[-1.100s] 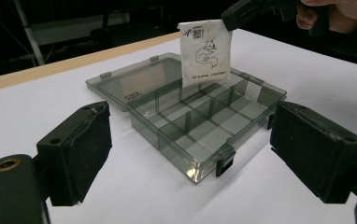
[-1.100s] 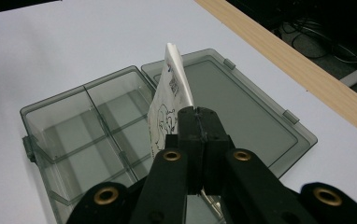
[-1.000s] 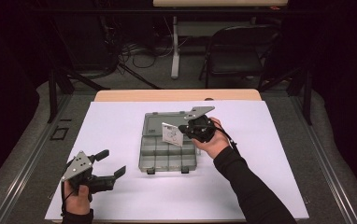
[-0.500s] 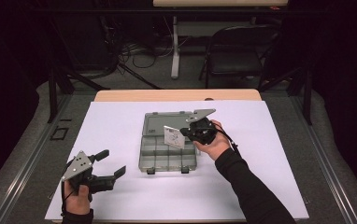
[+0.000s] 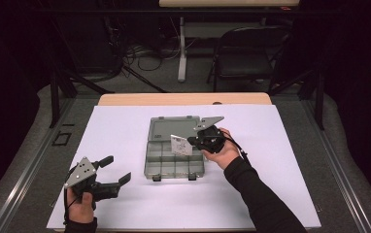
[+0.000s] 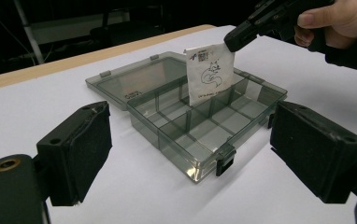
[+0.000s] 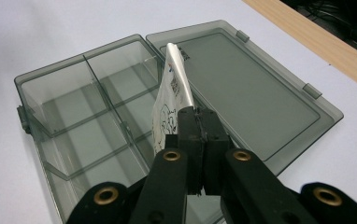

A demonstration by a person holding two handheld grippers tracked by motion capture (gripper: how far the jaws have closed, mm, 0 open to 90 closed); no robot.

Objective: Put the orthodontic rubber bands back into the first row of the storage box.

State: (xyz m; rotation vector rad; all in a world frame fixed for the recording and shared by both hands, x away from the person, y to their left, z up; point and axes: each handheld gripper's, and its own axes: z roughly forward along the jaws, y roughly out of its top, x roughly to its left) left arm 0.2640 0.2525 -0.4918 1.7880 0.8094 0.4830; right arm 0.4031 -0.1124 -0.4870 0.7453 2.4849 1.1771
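A smoky clear compartment box [image 5: 160,165] [image 6: 200,140] [image 7: 64,121] lies open mid-table, its lid [image 5: 171,128] [image 7: 256,88] flat behind it. My right gripper [image 5: 191,141] [image 7: 196,122] is shut on a small white packet [image 5: 180,145] [image 6: 209,74] [image 7: 172,93] printed with a fox drawing, and holds it upright over the box's right-hand compartments. The packet's lower edge hangs near the dividers; I cannot tell if it touches. My left gripper [image 5: 116,170] [image 6: 190,140] rests at the table's front left, open and holding nothing, pointing at the box.
The white table cover [image 5: 271,145] spreads all around the box. A wooden table edge [image 5: 183,99] runs along the back. Beyond it stand a folding chair [image 5: 244,53] and cables on the floor.
The right gripper has shifted the packet slightly, keeping it over the box. The left gripper has stayed where it was.
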